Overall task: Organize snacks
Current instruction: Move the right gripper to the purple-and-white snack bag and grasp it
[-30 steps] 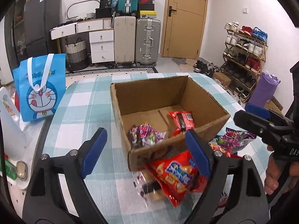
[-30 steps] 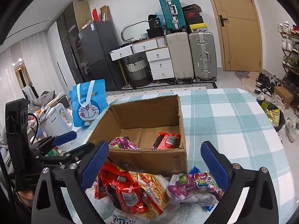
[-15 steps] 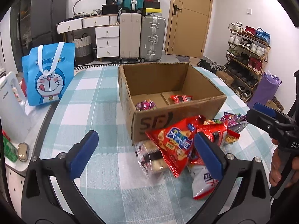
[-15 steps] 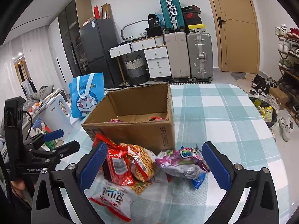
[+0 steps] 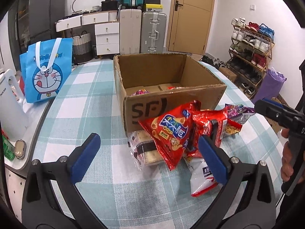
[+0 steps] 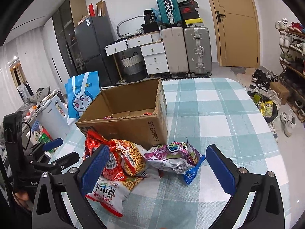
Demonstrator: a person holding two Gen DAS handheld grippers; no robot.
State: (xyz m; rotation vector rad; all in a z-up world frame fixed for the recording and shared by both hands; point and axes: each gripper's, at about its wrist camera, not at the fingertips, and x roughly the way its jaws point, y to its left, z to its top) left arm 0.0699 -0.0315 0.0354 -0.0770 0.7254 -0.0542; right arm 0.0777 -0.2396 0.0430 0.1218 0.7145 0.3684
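In the left wrist view, the left gripper [image 5: 148,159] hangs spread wide and empty above the snack pile [image 5: 183,133], which lies on the checked table [image 5: 85,103] touching the cardboard box [image 5: 171,97]. In the right wrist view, the right gripper [image 6: 157,168] is likewise spread and empty over the same pile, just before the purple packet [image 6: 172,157]

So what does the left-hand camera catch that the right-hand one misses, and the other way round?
Only the left wrist view shows the clear-wrapped dark-and-pale snack and the purple bag by the shoe rack. Only the right wrist view shows the box's side printed SF EXPRESS, the blue packet under the purple snack bag, and the dark bin of yellow wrappers on the floor. Both show the cardboard box, the red snack pile, the Doraemon bag, and each open gripper, left and right.
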